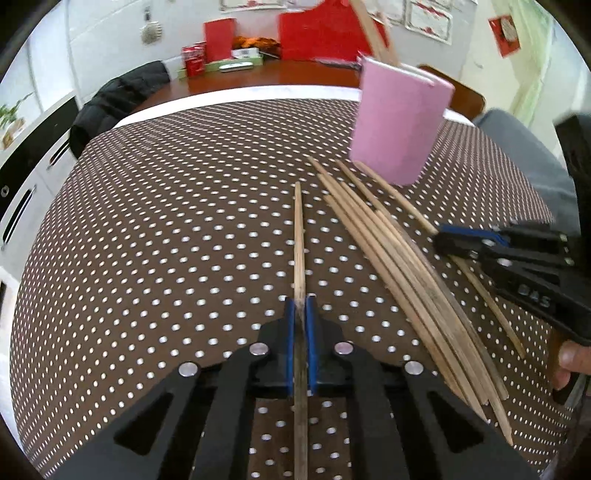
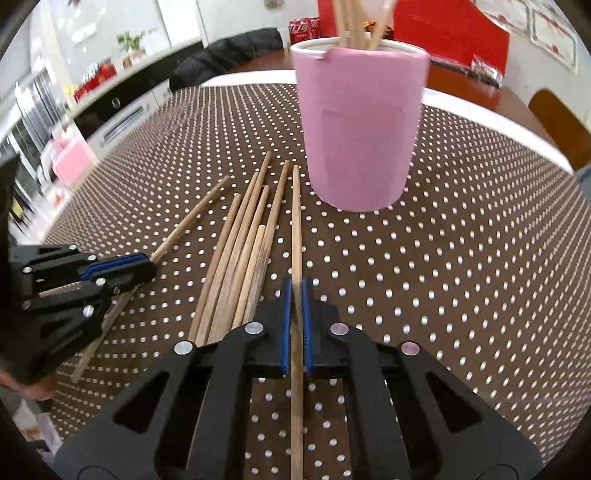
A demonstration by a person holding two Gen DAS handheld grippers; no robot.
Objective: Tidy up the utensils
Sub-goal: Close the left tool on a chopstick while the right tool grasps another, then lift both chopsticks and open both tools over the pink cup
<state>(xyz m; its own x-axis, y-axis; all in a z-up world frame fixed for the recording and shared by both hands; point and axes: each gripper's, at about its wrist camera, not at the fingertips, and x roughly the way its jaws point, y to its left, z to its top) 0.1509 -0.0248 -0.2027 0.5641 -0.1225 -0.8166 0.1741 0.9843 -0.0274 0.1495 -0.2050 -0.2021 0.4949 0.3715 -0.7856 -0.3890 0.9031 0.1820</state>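
Observation:
In the left wrist view my left gripper (image 1: 301, 306) is shut on a single wooden chopstick (image 1: 300, 240) that points straight ahead over the cloth. To its right lies a loose bundle of several chopsticks (image 1: 399, 266). Beyond them stands the pink cup (image 1: 399, 125). My right gripper (image 1: 443, 240) reaches in from the right, shut on one chopstick of its own. In the right wrist view the right gripper (image 2: 296, 286) pinches that chopstick (image 2: 296, 221), which points toward the pink cup (image 2: 360, 125). Several chopsticks (image 2: 354, 22) stand in the cup. The left gripper (image 2: 147, 264) shows at the left.
A brown white-dotted tablecloth (image 1: 166, 221) covers the table. A black jacket (image 1: 122, 96) hangs at the far left edge. Red boxes (image 1: 219, 38) sit on a wooden table behind. A wooden chair (image 2: 557, 122) stands at the right. A person's hand (image 1: 569, 358) holds the right gripper.

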